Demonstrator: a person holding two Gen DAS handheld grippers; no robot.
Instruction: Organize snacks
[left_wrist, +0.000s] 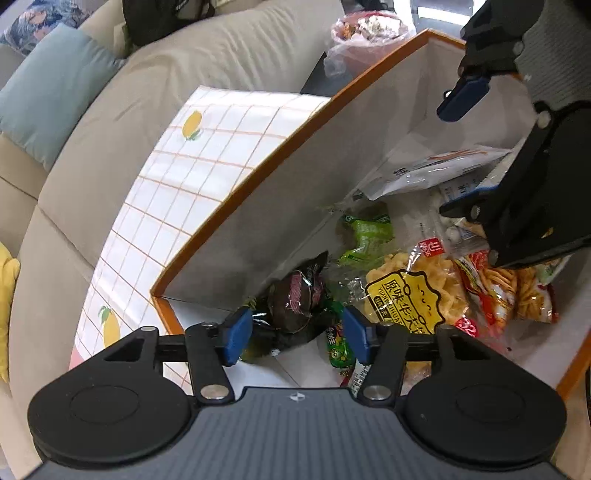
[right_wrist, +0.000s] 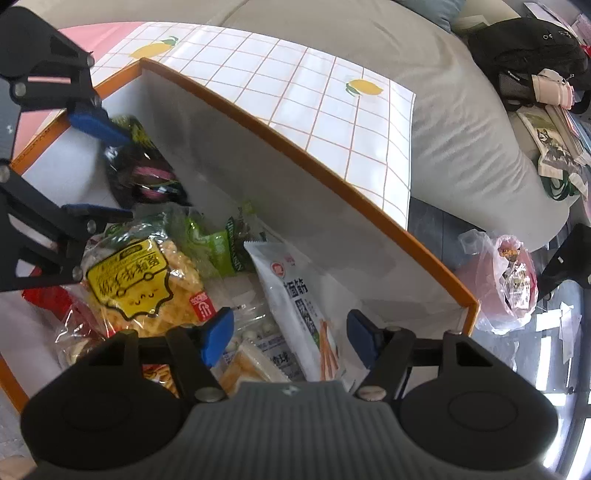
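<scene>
An orange-rimmed box with white walls holds several snack packets. My left gripper hangs open over its near corner, pointing steeply down. A dark packet lies between and below its blue pads, which do not press on it. My right gripper is open above a white packet leaning on the box wall. A yellow-label crisps bag lies in the middle, beside a green packet and a red packet. Each view shows the other gripper: the right gripper and the left gripper.
The box stands on a white checked tablecloth with lemon prints. A beige sofa with cushions curves behind it. A pink plastic bag sits on the dark floor by the box's far corner. A black backpack lies on the sofa.
</scene>
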